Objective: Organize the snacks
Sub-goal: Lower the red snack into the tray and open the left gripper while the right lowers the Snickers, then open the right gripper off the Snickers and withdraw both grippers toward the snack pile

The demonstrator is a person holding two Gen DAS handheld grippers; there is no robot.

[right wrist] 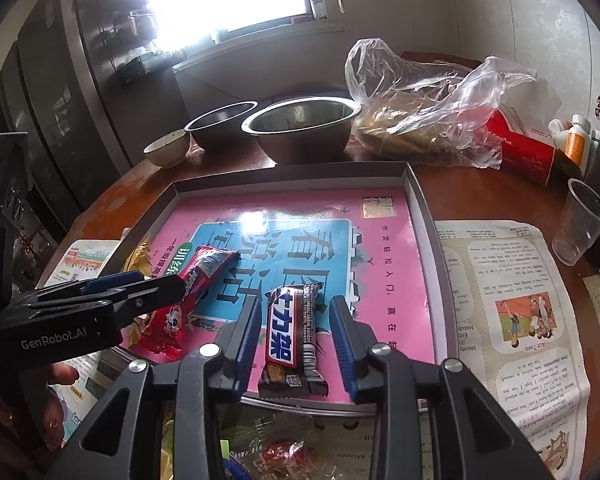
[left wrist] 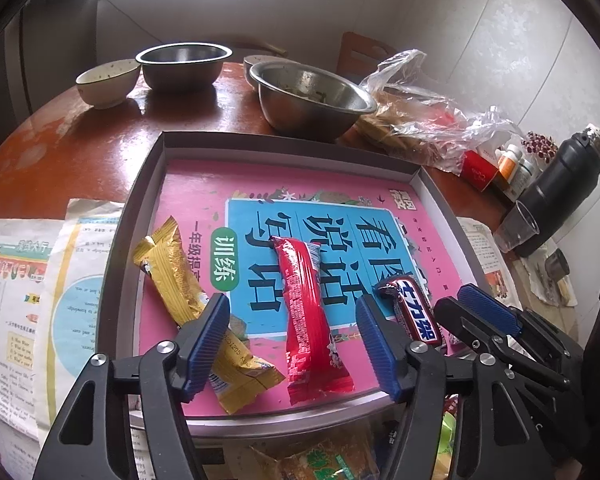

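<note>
Right wrist: Snickers bar [right wrist: 292,340] untouched between parted right tongs [right wrist: 296,344]; left tongs [left wrist: 294,344] parted too.

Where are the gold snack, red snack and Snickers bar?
gold snack [left wrist: 188,292]: left wrist view, middle of the wrapper.
red snack [left wrist: 306,312]: left wrist view, middle of the wrapper.
Snickers bar [right wrist: 290,330]: right wrist view, on the blue lettering at mid-bar.
</note>
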